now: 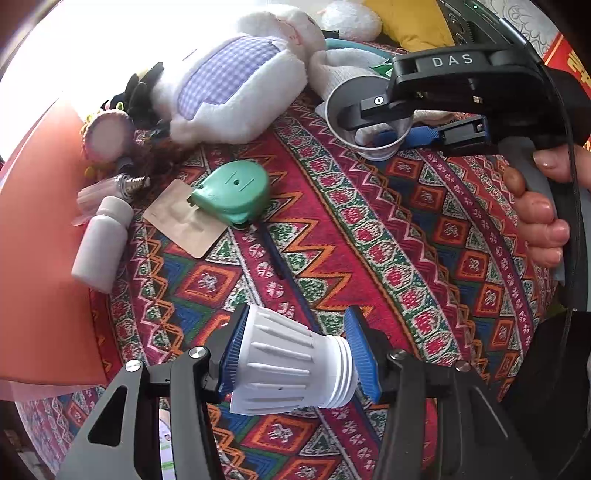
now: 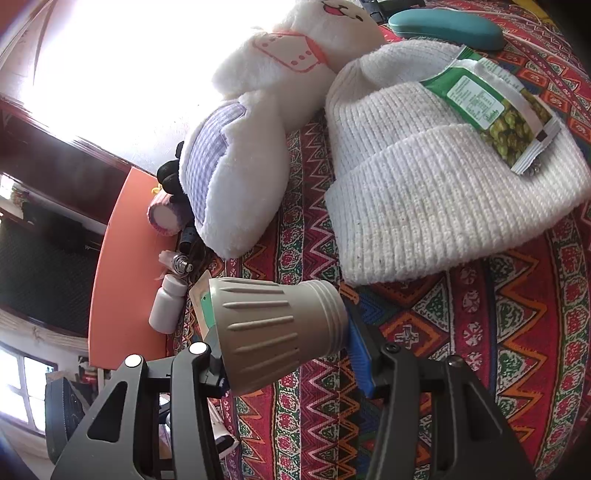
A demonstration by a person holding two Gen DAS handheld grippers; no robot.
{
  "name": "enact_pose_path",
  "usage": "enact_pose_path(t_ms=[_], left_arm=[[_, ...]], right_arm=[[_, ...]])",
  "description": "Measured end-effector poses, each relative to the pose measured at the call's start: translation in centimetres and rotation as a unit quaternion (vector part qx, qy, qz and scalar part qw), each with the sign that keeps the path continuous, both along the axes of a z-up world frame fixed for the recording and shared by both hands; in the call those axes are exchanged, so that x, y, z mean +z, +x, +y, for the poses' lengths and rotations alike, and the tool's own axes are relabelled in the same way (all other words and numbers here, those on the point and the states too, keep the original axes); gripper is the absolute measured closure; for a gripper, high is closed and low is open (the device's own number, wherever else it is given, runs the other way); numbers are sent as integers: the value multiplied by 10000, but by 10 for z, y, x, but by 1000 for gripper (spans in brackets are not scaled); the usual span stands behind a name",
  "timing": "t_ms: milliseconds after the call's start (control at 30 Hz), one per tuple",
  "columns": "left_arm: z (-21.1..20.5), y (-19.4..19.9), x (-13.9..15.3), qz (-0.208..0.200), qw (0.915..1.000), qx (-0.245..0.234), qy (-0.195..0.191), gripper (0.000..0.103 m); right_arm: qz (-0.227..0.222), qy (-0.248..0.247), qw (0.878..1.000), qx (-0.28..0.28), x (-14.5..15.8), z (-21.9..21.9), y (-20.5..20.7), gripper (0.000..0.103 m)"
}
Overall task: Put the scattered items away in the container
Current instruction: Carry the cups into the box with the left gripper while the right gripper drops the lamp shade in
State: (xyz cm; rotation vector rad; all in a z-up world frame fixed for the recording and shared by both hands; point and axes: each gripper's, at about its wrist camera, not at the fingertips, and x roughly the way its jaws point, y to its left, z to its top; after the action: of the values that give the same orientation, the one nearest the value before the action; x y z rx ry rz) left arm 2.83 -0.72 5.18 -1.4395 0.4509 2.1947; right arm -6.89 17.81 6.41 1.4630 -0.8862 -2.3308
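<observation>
In the left wrist view my left gripper (image 1: 295,350) is shut on a white ribbed bulb housing (image 1: 284,365), one blue pad on its wide end and the other on its threaded neck, above the patterned cloth. At the upper right a hand holds my right gripper (image 1: 399,125), whose fingers grip a grey housing (image 1: 347,107) seen from its open end. The right wrist view shows that gripper (image 2: 288,354) shut on the grey ribbed housing (image 2: 273,332). An orange flat surface (image 1: 44,258) lies at the left edge; I cannot tell whether it is the container.
On the cloth lie a green tape measure (image 1: 232,192), a beige plaster card (image 1: 181,218), a white bottle (image 1: 99,247), a small screw-base bulb (image 1: 129,182), a pink crochet piece (image 1: 109,134) and a plush rabbit (image 1: 236,81). A white knit hat (image 2: 436,192) carries a green snack packet (image 2: 495,110); a teal case (image 2: 447,26) lies behind.
</observation>
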Motion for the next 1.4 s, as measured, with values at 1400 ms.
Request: enact_pose_path(t_ms=[1400], left_arm=[[-118,-17,150,2017,9650,1064,1293,27]], right_arm=[[1109,-425,9926,238,75,-65,9,55]])
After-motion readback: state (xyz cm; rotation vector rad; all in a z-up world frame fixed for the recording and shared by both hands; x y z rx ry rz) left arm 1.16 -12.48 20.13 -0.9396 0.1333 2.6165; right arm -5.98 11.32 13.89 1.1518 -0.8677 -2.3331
